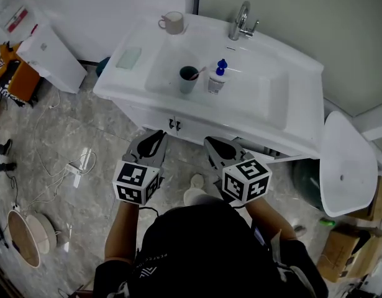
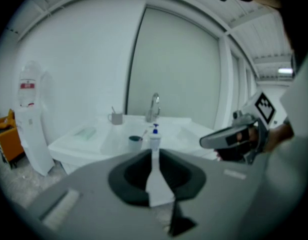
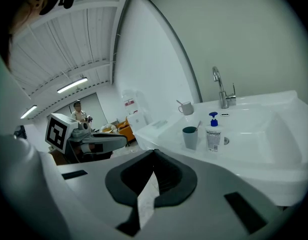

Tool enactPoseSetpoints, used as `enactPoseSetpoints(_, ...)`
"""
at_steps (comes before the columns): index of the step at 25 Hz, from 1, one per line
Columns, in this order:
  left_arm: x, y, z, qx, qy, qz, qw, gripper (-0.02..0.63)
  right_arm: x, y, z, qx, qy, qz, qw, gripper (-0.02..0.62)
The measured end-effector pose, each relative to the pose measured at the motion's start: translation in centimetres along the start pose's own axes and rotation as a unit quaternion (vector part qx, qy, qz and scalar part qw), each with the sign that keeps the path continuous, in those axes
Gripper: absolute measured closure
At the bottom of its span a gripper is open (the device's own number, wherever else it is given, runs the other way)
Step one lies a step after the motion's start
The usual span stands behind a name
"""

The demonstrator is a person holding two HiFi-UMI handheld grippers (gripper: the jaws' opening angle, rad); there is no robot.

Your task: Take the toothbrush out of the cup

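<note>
A teal cup [image 1: 189,79] stands in the white sink basin [image 1: 265,98], with a toothbrush [image 1: 200,72] leaning out of it to the right. Both grippers hover side by side in front of the sink cabinet, well short of the cup. My left gripper [image 1: 154,134] has its jaws a narrow slit apart and empty; its own view looks through that slit [image 2: 154,151] at the cup [image 2: 135,143] and toothbrush [image 2: 143,133]. My right gripper [image 1: 211,142] is shut with nothing in it [image 3: 154,151]; the cup [image 3: 190,137] and toothbrush [image 3: 197,125] lie ahead to its right.
A pump bottle with a blue top [image 1: 217,77] stands just right of the cup. A mug [image 1: 172,22], a faucet [image 1: 242,22] and a green soap dish [image 1: 128,57] sit on the sink's rim. A white bin [image 1: 343,166] stands at the right; cables [image 1: 76,166] lie on the floor.
</note>
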State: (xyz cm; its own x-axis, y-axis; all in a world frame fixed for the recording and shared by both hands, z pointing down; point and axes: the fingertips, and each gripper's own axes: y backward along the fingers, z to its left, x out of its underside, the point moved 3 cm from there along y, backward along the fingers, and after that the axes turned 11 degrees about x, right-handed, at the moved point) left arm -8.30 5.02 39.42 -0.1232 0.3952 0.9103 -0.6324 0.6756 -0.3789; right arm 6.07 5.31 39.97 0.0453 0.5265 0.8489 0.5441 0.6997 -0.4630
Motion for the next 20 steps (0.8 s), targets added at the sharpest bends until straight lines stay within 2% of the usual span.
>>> enactPoseSetpoints(2, -0.5, -1.3, 0.7, 0.001, 0.002, 0.0, 1.0, 0.512, -0.4, -0.7, -0.9, -0.001, 0.002, 0.004, 1.0, 0.601)
enactPoseSetpoints(3, -0.7, -2.0, 1.0, 0.001, 0.002, 0.001, 1.0, 0.508, -0.6, -1.0, -1.3, 0.0, 0.002, 0.004, 1.0, 0.601)
enactPoseSetpoints(10, -2.1, -5.5, 2.5, 0.008, -0.018, 0.019, 0.9996, 0.486, -2.3, -2.8, -4.7, 0.016, -0.011, -0.001, 1.0, 0.601)
enactPoseSetpoints(20, -3.3, -8.9, 3.9, 0.033, -0.073, 0.065, 0.9947, 0.485, -2.8, -4.0, -6.8, 0.037, -0.035, -0.002, 0.999, 0.601)
